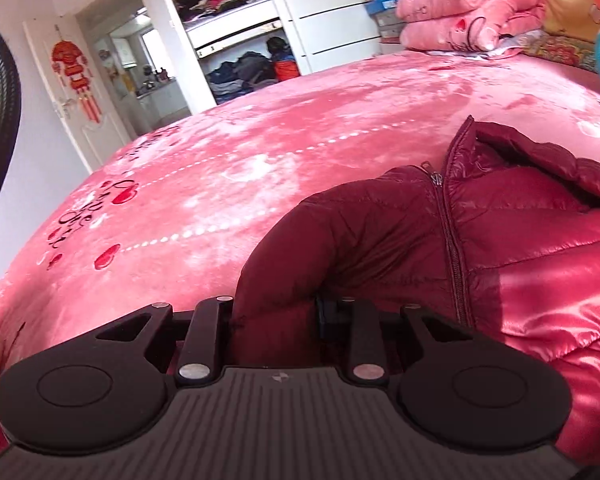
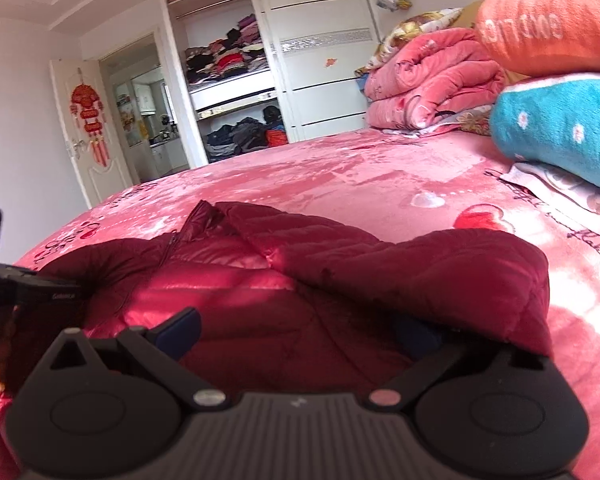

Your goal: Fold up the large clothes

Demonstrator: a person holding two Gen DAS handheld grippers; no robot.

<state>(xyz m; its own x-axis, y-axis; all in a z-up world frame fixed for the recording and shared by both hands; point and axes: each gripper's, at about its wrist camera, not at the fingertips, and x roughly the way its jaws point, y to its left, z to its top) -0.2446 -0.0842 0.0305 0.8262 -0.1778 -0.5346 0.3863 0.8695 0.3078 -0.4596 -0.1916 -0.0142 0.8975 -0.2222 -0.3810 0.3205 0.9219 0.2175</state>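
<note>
A dark red puffer jacket (image 1: 480, 240) lies zipped, front up, on the pink bed (image 1: 260, 168). My left gripper (image 1: 274, 320) is shut on the jacket's left sleeve, which bulges up between its fingers. In the right wrist view the jacket (image 2: 260, 292) fills the foreground, its right sleeve (image 2: 460, 276) folded across the body. My right gripper (image 2: 296, 332) has its blue-padded fingers (image 2: 180, 330) spread wide over the jacket, the right pad tucked under the sleeve's edge. The left gripper's body (image 2: 40, 292) shows at the left edge.
Folded pink blankets (image 1: 472, 4) and teal (image 2: 560, 128) and orange (image 2: 552, 20) pillows are stacked at the head of the bed. An open white wardrobe (image 2: 228, 80) and a door (image 1: 76, 92) stand beyond the far edge.
</note>
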